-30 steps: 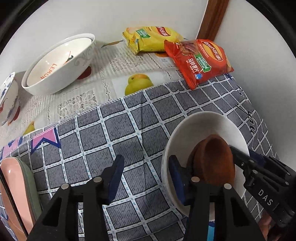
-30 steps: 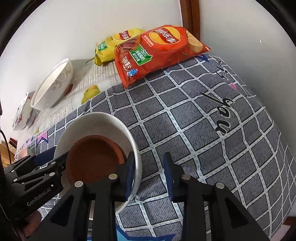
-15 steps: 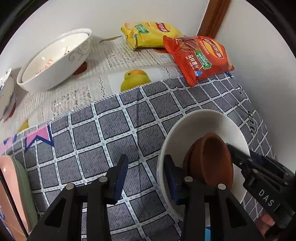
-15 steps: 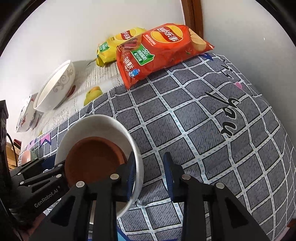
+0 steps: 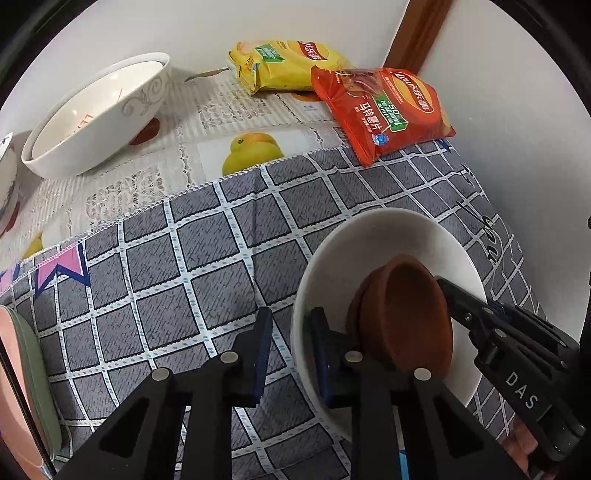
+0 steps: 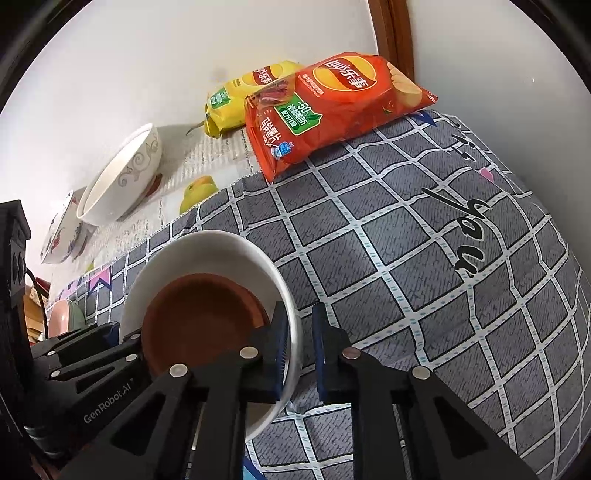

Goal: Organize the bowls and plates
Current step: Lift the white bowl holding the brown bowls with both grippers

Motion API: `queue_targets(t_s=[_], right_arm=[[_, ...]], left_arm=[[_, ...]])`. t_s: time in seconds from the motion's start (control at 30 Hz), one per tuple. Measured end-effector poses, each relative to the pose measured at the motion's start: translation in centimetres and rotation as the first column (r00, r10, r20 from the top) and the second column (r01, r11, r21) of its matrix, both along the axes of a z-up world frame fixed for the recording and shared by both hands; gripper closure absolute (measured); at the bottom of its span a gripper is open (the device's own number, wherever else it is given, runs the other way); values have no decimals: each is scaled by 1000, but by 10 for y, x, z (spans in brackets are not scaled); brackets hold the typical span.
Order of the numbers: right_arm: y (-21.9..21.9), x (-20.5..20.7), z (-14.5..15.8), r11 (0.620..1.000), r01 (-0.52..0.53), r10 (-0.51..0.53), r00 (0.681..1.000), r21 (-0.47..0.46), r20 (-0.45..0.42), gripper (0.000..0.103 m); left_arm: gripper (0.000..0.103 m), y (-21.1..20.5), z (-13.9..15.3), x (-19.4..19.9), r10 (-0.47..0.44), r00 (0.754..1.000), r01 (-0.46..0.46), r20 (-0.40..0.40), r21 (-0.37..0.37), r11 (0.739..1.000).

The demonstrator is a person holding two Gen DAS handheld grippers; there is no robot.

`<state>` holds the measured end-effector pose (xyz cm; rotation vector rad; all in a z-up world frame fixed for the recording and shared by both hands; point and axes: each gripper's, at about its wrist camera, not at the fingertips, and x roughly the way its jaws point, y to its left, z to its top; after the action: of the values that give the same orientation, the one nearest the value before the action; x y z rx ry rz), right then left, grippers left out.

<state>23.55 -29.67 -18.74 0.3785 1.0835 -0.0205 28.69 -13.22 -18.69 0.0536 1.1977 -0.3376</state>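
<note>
both grippers, left (image 5: 286, 354) and right (image 6: 297, 350), have just been closing on opposite rims of the white bowl (image 5: 384, 258) on the checked cloth (image 5: 192, 266); uneven lifting could tip out the brown dishes (image 5: 406, 317).

White walls (image 5: 110, 33) meet at a corner — brown wooden trim (image 5: 417, 33) there.

A home, likely a dining corner: a worktop under a checked cloth (image 5: 192, 266) and fruit-print cover (image 5: 258, 147), crisp bags (image 6: 332, 110) at upper centre, a china bowl (image 5: 96, 114) at upper left, white walls and wooden door trim (image 5: 417, 33).
</note>
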Motion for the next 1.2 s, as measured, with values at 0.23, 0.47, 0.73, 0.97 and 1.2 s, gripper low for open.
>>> queue_targets(t_s=[0.23,0.47,0.73,0.97,1.2], right_arm=[[2,3,0,1000,-24,24,1000,-15,0,90],[0,-1,0,1000,-3,3,1000,7,22,95],[2,-10,8,1000,8,-9,1000,21,21,95],[8,-21,18,999,9,-10,1000,46,26,95],[19,-32,32,998,-2,-1,999,62,46,94]], left_arm=[[85,2,-3,3,-5,1000,5,-27,-19,1000],[91,-4,-2,0,-14,1000,14,-13,-14,1000],[93,2,8,-8,-1,1000,1,-8,-33,999],[93,13,21,-19,9,1000,-9,-2,-30,1000],[93,27,38,-33,27,999,-26,21,-30,999]])
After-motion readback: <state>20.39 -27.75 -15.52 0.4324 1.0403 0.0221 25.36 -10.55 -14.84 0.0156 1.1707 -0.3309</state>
